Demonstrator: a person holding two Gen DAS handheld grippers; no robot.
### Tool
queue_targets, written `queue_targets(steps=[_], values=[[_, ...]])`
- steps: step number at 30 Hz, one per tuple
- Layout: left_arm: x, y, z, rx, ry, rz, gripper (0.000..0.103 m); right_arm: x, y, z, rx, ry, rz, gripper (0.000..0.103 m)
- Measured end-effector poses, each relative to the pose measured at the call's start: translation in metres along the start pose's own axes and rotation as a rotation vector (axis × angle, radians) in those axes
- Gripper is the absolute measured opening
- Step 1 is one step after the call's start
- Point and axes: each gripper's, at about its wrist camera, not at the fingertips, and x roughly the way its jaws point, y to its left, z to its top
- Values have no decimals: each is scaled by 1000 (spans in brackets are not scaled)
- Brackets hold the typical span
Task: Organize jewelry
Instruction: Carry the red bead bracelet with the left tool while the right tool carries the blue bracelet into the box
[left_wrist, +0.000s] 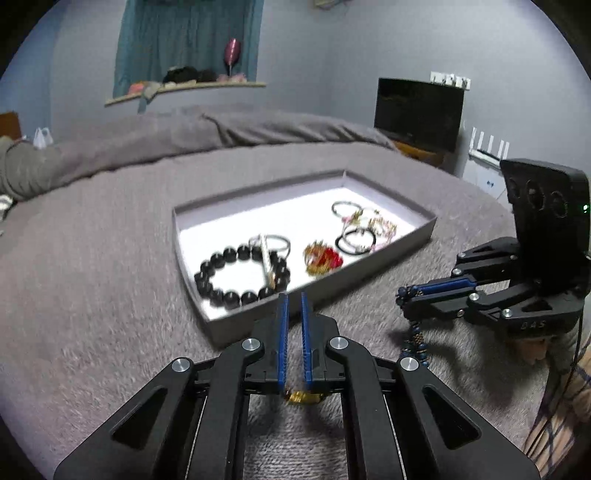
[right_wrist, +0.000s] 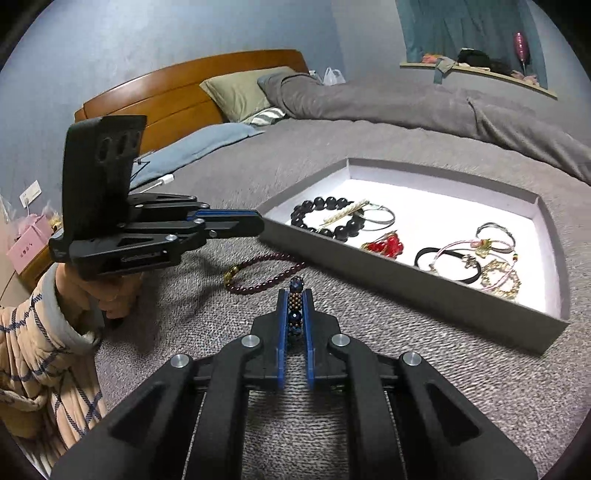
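A grey tray (left_wrist: 258, 191) (right_wrist: 406, 288) with a white floor lies on the bed. It holds a black bead bracelet (left_wrist: 207, 269) (right_wrist: 321, 203), a red and gold ornament (left_wrist: 323, 258) (right_wrist: 386, 245), a silver bangle, black hair ties (right_wrist: 443, 258) and pink cords. My right gripper (right_wrist: 295, 291) (left_wrist: 404, 299) is shut on a blue and brown beaded bracelet (right_wrist: 294, 310) (left_wrist: 415, 339), which dangles just short of the tray's near wall. My left gripper (left_wrist: 293, 295) (right_wrist: 260, 221) is shut with nothing at its tips. It hovers over a dark red bead bracelet (right_wrist: 267, 257) with a gold clasp (left_wrist: 303, 397) on the blanket.
The grey blanket (right_wrist: 406, 387) covers the bed around the tray. A folded duvet (right_wrist: 369, 99), pillows and a wooden headboard (right_wrist: 177, 92) lie beyond. A dark screen (left_wrist: 419, 110) stands at the far right. A person's checked sleeve (right_wrist: 40, 350) holds the left gripper.
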Motion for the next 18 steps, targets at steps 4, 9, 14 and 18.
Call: queue_targets(steps=[4, 9, 14, 18], values=[[6, -1, 4, 20, 46, -19, 8, -8, -5, 3, 15, -32, -13, 7], [14, 0, -4, 37, 97, -33, 36, -15, -13, 5, 31, -54, -33, 7], [21, -10, -9, 70, 118, -18, 50, -16, -16, 7, 39, -65, -49, 7], [27, -23, -13, 120, 141, -33, 47, -17, -17, 7, 42, -71, -56, 7]])
